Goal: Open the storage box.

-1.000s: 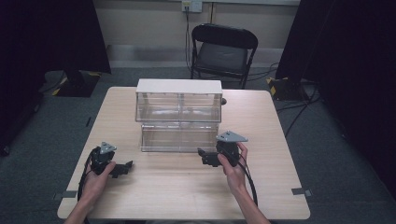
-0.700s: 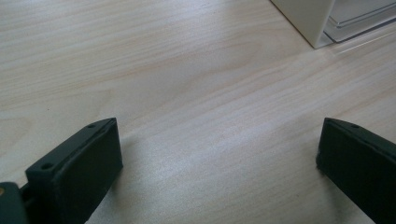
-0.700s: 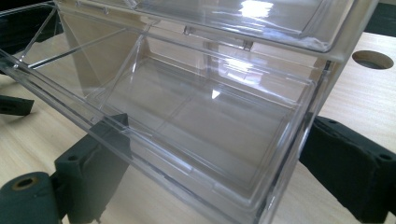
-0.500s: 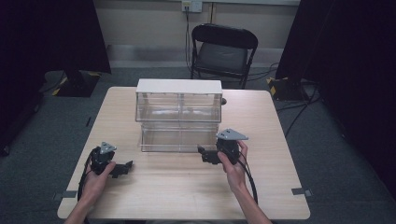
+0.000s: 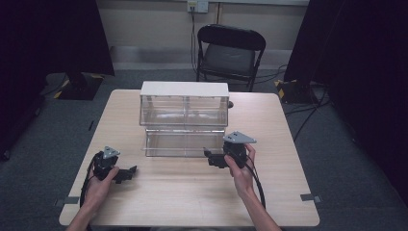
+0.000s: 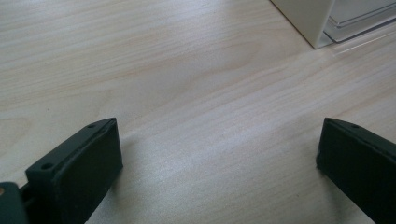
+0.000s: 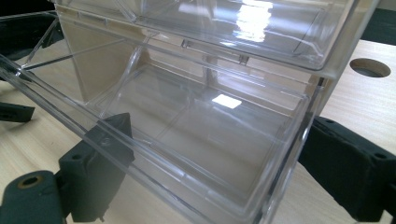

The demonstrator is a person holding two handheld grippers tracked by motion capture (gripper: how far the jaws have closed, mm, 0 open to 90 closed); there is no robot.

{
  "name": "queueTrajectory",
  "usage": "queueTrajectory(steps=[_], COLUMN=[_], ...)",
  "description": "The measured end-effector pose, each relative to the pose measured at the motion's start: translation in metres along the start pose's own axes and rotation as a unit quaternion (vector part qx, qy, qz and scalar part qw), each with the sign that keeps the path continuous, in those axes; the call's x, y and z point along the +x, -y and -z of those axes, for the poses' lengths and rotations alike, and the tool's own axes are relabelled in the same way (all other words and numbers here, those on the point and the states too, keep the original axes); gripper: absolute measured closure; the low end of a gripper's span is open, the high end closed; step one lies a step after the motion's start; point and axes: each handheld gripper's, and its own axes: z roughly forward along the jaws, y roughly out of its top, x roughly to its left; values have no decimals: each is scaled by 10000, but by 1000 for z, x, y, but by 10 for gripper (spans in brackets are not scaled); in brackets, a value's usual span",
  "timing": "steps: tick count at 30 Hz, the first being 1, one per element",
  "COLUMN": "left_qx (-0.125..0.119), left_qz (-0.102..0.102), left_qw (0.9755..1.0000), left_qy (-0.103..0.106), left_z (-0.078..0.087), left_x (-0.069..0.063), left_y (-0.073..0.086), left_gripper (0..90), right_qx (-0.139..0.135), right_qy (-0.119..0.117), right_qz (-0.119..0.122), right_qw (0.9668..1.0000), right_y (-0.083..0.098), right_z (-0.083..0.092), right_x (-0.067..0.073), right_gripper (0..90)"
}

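Left gripper [image 5: 129,173]: held spread, nothing between jaws, well left of clear drawer unit [image 5: 184,118] | right gripper [image 5: 210,158]: spread around its lower drawer's [image 7: 196,140] corner.

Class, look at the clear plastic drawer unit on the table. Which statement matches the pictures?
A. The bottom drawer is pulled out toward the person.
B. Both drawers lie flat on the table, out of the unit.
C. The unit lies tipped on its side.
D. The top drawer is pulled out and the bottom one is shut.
A: the bottom drawer juts out in front of the upright drawer unit, with the right gripper at its front right corner.
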Motion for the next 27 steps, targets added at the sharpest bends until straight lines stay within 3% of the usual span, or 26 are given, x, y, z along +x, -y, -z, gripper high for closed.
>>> queueTrajectory(steps=[27], left_qx=[-2], left_qz=[2], left_qw=[10000], left_qy=[-1], left_z=[0], left_x=[0], left_y=[0], left_gripper=[0], right_qx=[-9], right_qy=[26], right_qz=[-128], right_qw=[9999], right_y=[-9], right_z=[-1], right_x=[-7], right_gripper=[133])
